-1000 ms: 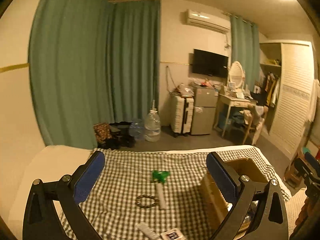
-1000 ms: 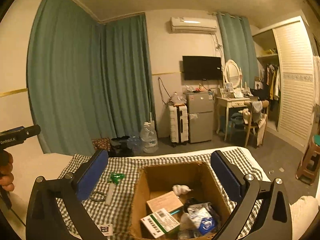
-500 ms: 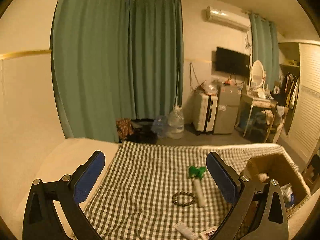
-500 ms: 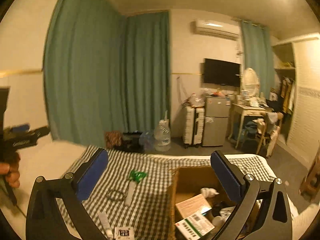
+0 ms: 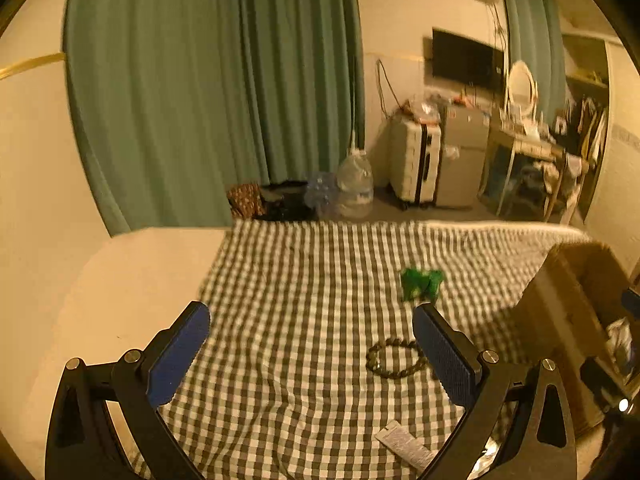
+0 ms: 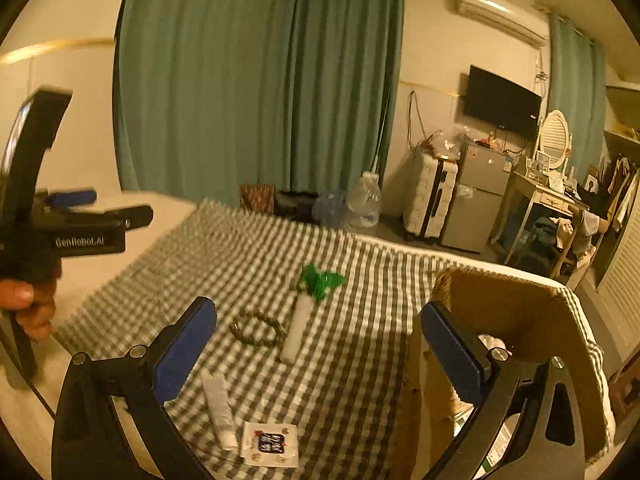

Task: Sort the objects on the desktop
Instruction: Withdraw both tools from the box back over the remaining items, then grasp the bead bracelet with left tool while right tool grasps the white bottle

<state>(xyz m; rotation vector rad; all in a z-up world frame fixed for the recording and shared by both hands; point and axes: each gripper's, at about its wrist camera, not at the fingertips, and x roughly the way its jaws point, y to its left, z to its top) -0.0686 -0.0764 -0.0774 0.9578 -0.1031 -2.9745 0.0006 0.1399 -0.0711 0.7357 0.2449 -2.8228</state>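
Observation:
On the checked cloth (image 6: 360,340) lie a bead bracelet (image 6: 258,327), a white stick with a green wrapper top (image 6: 304,312), a white tube (image 6: 218,410) and a small white sachet (image 6: 271,445). An open cardboard box (image 6: 508,312) with packets inside stands at the right. My right gripper (image 6: 316,356) hovers open above the cloth, nothing between its fingers. My left gripper (image 5: 310,356) is open too, over the cloth left of the bracelet (image 5: 396,359); the green wrapper (image 5: 420,282) and box (image 5: 572,320) lie beyond. In the right wrist view the left gripper's body (image 6: 72,232) shows, held by a hand (image 6: 28,304).
The cloth covers part of a pale bed or table surface (image 5: 132,280). Behind it are green curtains (image 6: 260,80), water bottles (image 6: 362,204), a suitcase (image 6: 430,198), a small fridge (image 6: 478,196) and a dressing table (image 6: 548,196).
Both views have swung left and dipped toward the cloth. The box has slid toward the right edge, and the loose items now sit nearer the frames' middle.

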